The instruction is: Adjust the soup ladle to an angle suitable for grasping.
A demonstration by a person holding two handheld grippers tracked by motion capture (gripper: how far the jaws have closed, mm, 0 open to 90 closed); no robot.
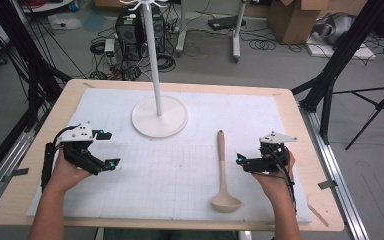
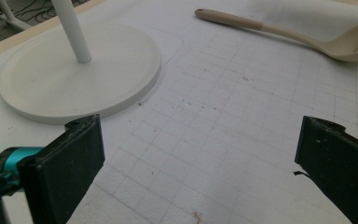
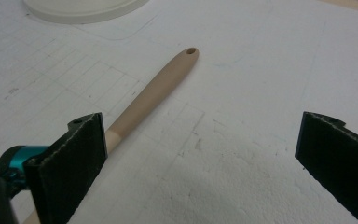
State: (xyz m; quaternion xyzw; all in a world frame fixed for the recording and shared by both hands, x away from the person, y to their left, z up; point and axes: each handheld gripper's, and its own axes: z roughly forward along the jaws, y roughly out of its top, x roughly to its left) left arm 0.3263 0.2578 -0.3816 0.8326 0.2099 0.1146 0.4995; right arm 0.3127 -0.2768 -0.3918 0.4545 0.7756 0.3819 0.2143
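Note:
A beige ladle (image 1: 221,167) lies on the white gridded mat, bowl toward me and handle pointing at the far side. Its handle (image 3: 154,91) has a hole at the tip and runs past the left jaw in the right gripper view. My right gripper (image 1: 242,162) hovers just right of the ladle's handle, open (image 3: 200,135) with nothing between its jaws. A white stand (image 1: 159,117) with a round base and tall pole rises at the mat's far middle. My left gripper (image 1: 108,149) is at the left, open (image 2: 199,140), facing the stand's base (image 2: 79,70) and the ladle (image 2: 279,32).
The mat (image 1: 180,165) covers most of a wooden table (image 1: 300,115). Black frame legs (image 1: 330,80) stand beside the table on both sides. On the floor beyond are a computer (image 1: 130,30), cables and a cardboard box (image 1: 292,17).

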